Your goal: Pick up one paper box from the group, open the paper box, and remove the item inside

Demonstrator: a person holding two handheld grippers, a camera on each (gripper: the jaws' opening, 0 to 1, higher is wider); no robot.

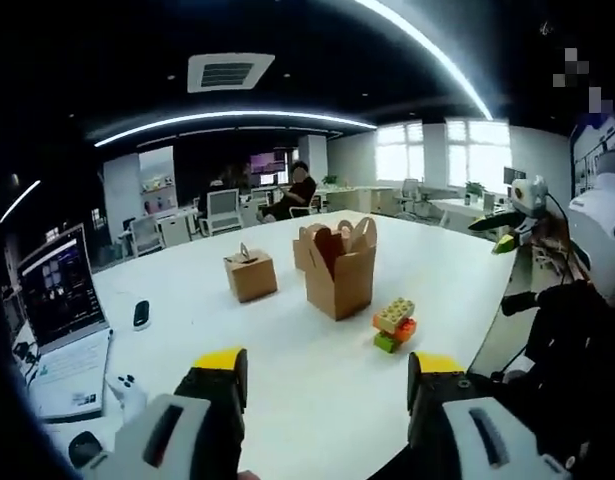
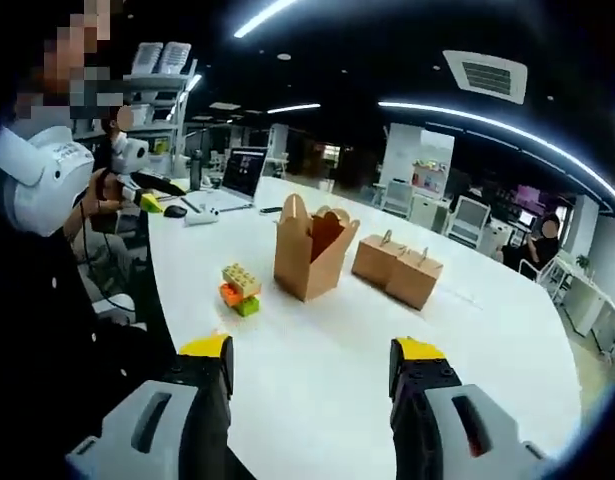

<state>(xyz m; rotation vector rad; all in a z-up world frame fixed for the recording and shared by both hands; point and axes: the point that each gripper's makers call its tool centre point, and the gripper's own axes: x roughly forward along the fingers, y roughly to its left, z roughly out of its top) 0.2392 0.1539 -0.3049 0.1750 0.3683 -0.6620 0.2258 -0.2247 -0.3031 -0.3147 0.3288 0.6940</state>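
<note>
Nearest in the left gripper view, the left gripper [image 1: 327,375] is seen with its yellow-tipped jaws spread wide and nothing between them, held over the white table [image 1: 287,400]. Same deal in the right gripper view: the right gripper [image 2: 312,362] is released, jaws apart, nothing gripped. Just beyond the jaws, a small stack of toy bricks [image 1: 395,325] (tan on top, orange and green under it) is found lying on the table right beside the open paper box [image 1: 340,267]. That box is stood upright with its top flaps splayed open, and its inside can't really be made out from here. Behind the open box, two closed paper boxes [image 2: 398,267] are seen side by side in the right gripper view, touching or nearly so, each with a little handle on top; one of them [image 1: 251,274] is seen set apart to the side in the left gripper view. Well off to the side of the open box, a laptop [image 1: 57,320] with its screen lit is parked at the table edge, a black mouse [image 1: 141,314] near it. Farther back, office chairs and desks are visible, and a person is seated past the table's far end.
</note>
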